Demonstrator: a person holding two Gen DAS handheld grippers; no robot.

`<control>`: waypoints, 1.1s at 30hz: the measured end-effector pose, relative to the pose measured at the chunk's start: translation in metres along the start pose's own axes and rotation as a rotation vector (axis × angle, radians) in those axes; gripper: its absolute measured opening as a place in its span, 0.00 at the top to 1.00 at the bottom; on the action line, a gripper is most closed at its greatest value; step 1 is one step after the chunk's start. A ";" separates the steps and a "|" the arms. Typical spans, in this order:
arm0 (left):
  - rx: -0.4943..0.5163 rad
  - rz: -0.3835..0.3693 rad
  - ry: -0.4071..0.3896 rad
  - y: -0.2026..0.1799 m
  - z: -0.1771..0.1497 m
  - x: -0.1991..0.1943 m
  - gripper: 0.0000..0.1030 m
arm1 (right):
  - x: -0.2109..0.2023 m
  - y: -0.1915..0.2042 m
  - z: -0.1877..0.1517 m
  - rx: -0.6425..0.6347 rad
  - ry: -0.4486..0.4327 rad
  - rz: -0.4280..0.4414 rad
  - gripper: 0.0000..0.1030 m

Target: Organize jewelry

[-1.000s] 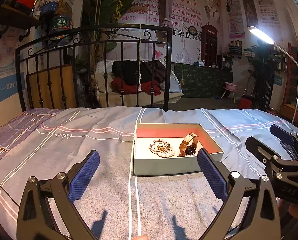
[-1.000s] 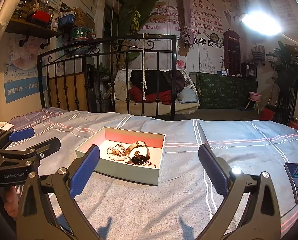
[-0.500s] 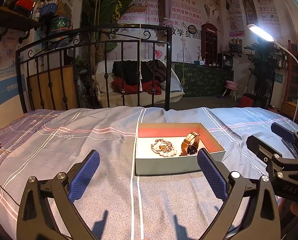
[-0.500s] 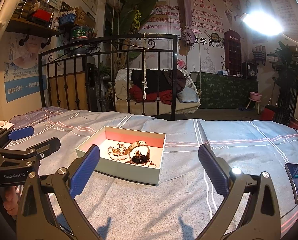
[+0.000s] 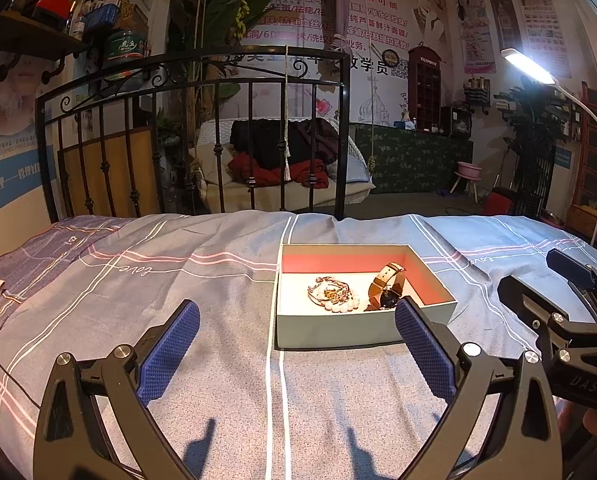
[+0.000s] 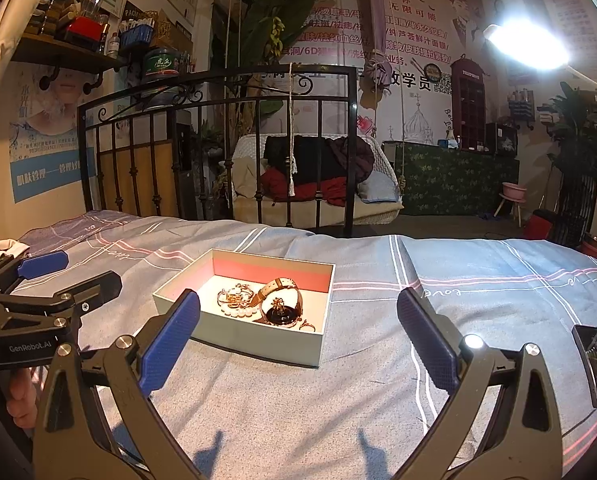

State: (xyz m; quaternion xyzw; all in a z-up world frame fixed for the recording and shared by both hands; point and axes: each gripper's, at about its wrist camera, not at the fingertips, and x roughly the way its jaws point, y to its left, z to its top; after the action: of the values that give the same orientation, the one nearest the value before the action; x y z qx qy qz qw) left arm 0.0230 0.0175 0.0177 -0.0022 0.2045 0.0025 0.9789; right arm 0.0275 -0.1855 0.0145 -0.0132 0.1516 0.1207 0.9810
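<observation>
looking along my left gripper, i see its blue pads spread wide with nothing between them, hanging over the striped bedsheet. my right gripper is the same: fingers far apart, holding nothing. each one shows at the edge of the other's view, the right gripper at the far right of the left view and the left gripper at the far left of the right view, both apart from the box.

the box sits open on the sheet, pale green outside with pink inner walls and a white floor. in the right view the box lies ahead and a little left of centre. inside it are a watch with a tan strap standing on edge, a tangle of bracelets with pale beads just left of it and touching it, and a small ring beside the watch near the front wall. in the left view the watch sits right of the bracelets.

a phone lies on the sheet at the right, well apart from the box. a lamp glares above.
</observation>
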 end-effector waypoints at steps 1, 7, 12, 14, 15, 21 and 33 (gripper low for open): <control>-0.002 0.000 0.002 0.001 0.000 0.000 0.07 | 0.000 0.000 -0.001 -0.001 0.000 0.000 0.06; -0.003 0.003 0.008 0.002 -0.001 0.001 0.07 | 0.001 0.000 -0.002 -0.002 0.001 0.002 0.06; 0.000 0.000 0.011 0.001 -0.001 0.001 0.07 | 0.000 0.001 -0.002 -0.003 0.001 0.003 0.06; 0.001 0.001 0.010 0.001 0.000 0.001 0.07 | 0.000 0.001 -0.002 -0.002 0.002 0.002 0.06; 0.001 0.000 0.011 0.001 0.000 0.001 0.07 | 0.000 0.001 -0.002 -0.002 0.002 0.002 0.06; 0.001 -0.001 0.013 0.001 0.000 0.001 0.07 | 0.001 0.002 -0.002 -0.003 0.005 0.005 0.06; -0.015 -0.011 0.024 0.003 0.002 0.002 0.07 | 0.000 0.002 -0.004 -0.002 0.007 0.007 0.06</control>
State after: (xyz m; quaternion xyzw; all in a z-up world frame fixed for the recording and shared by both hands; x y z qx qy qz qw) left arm 0.0257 0.0210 0.0184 -0.0105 0.2162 -0.0012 0.9763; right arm 0.0264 -0.1837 0.0109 -0.0144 0.1550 0.1241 0.9800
